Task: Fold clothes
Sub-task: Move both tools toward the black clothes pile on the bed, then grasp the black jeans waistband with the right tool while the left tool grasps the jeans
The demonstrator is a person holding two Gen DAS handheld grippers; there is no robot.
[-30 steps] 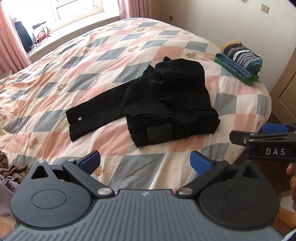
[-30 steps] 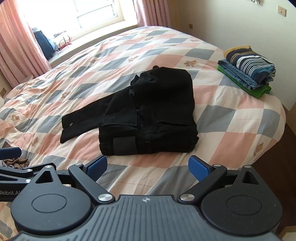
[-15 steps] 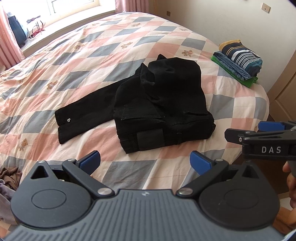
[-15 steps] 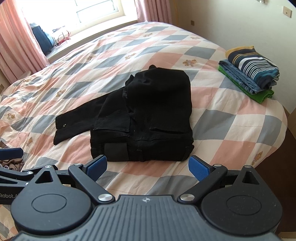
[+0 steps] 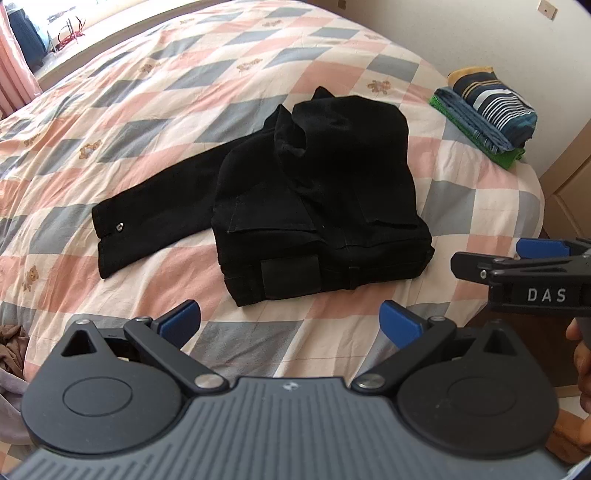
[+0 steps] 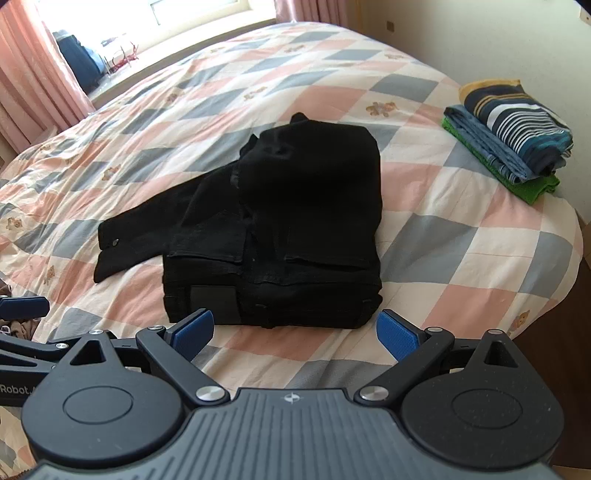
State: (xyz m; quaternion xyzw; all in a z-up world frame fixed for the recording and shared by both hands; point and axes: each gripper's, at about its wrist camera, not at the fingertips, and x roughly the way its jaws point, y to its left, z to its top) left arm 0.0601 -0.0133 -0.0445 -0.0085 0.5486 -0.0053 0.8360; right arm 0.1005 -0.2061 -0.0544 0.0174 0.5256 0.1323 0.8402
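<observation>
Bed (image 5: 258,92) nearer; black trousers (image 6: 288,229) untouched.

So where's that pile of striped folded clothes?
The striped folded pile sits at the bed's far right corner, near the wall, to the right of the black jeans.

We see a daylit room: light pours in from the window (image 6: 192,14) at the far side, blown out to white glare. The bedspread (image 6: 461,236) is evenly bright with soft shadows. The black garment (image 6: 295,221) loses its fold detail in darkness. Fisheye distortion bends the edges and darkens the corners; both views are otherwise sharp.
</observation>
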